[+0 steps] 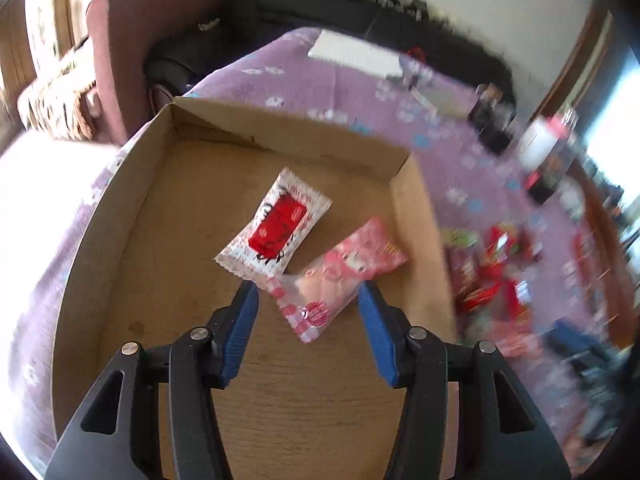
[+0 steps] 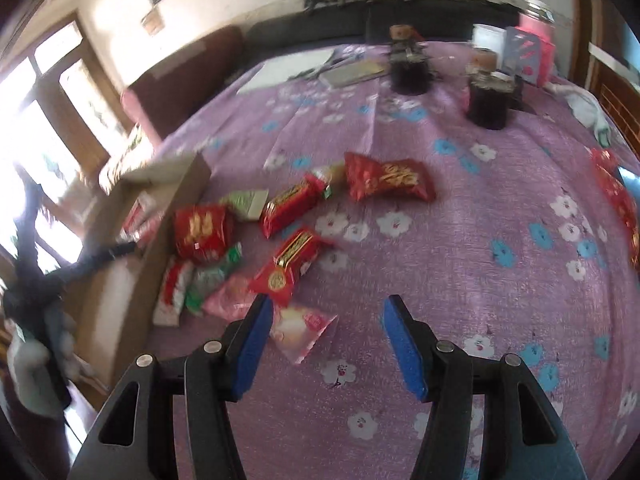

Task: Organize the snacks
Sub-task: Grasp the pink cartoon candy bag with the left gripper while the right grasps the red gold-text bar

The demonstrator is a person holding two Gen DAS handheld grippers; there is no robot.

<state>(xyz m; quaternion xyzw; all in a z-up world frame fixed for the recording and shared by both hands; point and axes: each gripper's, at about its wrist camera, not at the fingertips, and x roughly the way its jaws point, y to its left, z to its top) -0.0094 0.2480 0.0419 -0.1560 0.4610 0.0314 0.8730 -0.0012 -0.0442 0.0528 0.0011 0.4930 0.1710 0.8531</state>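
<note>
cardboard box under the empty, parted left claw holds two snack packets; many wait ahead-left of the empty, parted right claw.

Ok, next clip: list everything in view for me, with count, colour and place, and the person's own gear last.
cardboard box: one, brown, open, on the purple cloth's left side.
white-and-red packet: one, lying in the box.
pink packet: one, in the box, overlapping the white one, between the left fingers but not pressed.
snack pile: roughly ten packets, mostly red, some green and pink, on the cloth beside the box.
flowered cloth: one, purple, covering the surface.
dark jars: two, far side of the cloth.
papers: white, far edge, blurred.
left gripper: black, blue pads, open over the box.
right gripper: same, open, empty, near the pile.
</note>
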